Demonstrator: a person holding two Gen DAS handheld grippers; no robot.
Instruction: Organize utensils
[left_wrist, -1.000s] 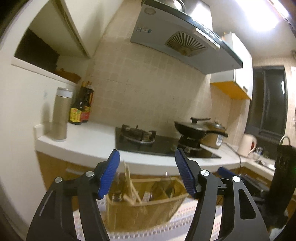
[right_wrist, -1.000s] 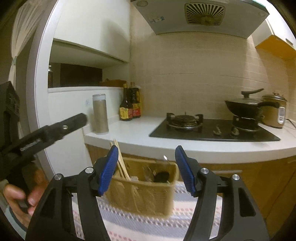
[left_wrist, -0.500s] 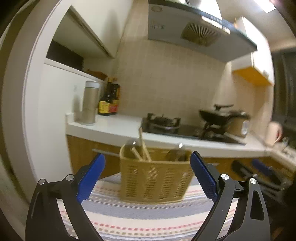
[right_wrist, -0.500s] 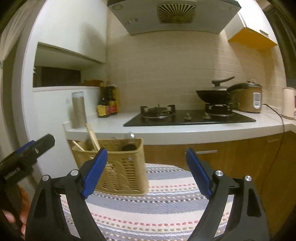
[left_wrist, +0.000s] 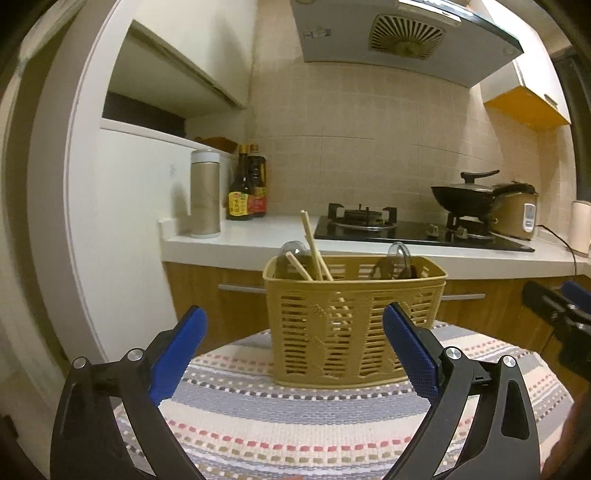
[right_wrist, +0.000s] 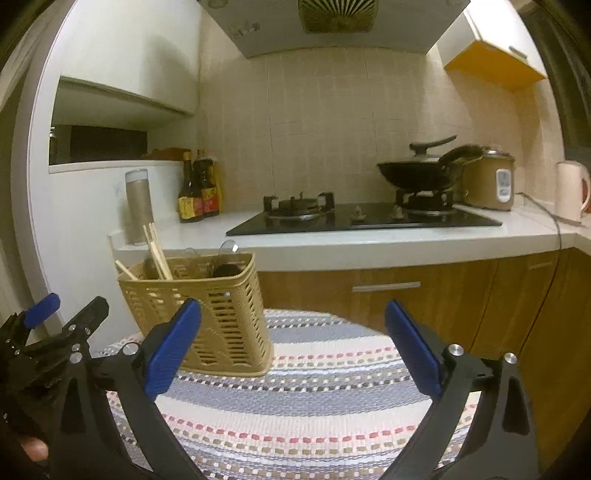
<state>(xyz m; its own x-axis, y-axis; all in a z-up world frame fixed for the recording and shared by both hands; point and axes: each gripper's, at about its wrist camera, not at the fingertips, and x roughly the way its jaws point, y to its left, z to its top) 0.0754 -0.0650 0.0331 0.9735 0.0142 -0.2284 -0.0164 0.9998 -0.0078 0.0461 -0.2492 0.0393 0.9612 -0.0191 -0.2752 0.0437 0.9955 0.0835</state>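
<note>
My tan slotted plastic utensil basket (left_wrist: 354, 325) stands upright at the far edge of the striped woven cloth (left_wrist: 295, 424), nearer its left side in the right wrist view. Inside: pale wooden chopsticks (left_wrist: 314, 247) leaning out at the left end, w/ clear plastic spoons (left_wrist: 398, 254) poking above the rim. Left gripper (left_wrist: 295, 354) & right gripper (right_wrist: 293, 350): jaws opening, wide apart, nothing between them.

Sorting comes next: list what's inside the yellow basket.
Inside the basket: wooden chopsticks leaning left, and clear spoons poking above the rim. A dark item sits low; the slatted walls hide the rest.
</note>
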